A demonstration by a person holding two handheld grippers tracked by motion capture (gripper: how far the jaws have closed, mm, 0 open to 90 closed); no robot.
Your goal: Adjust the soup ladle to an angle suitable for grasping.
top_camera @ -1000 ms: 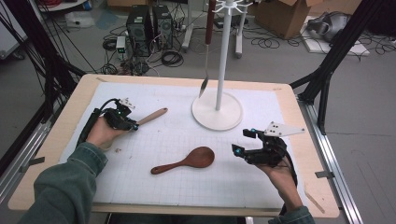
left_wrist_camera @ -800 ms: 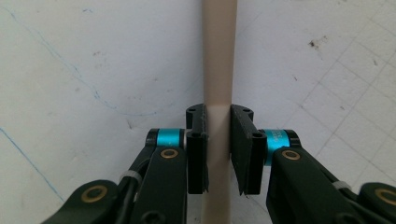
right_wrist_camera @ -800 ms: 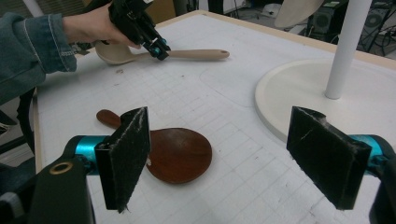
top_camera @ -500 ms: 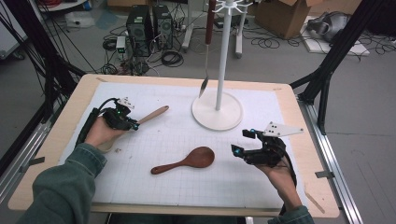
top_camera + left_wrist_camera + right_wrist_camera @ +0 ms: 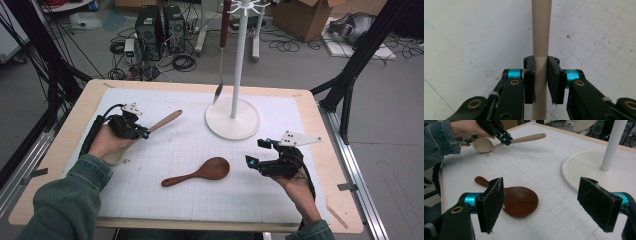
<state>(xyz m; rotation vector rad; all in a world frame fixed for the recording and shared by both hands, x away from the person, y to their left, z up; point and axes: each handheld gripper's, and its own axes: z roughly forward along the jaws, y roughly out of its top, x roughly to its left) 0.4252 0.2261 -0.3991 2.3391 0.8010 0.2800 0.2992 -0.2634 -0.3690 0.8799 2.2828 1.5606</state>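
Observation:
A pale wooden spoon (image 5: 166,120) lies at the left of the white mat. My left gripper (image 5: 141,134) is shut on the middle of its handle (image 5: 541,30), and the bowl (image 5: 482,145) sits by the person's hand, close to the mat. At the mat's middle a dark brown wooden spoon (image 5: 210,170) lies flat with its bowl toward the right. My right gripper (image 5: 255,151) hovers just right of that bowl, open. Its wide-apart jaws frame the dark spoon (image 5: 520,201) and touch nothing.
A white rack with a round base (image 5: 232,120) and upright pole (image 5: 239,60) stands at the back centre. A long utensil with a dark red handle (image 5: 223,50) hangs from it, tip just above the base. The table's wooden rim (image 5: 330,150) lies right of the mat.
The free end of the pale spoon's handle has risen slightly in the left gripper. The right gripper and the dark spoon have stayed in place.

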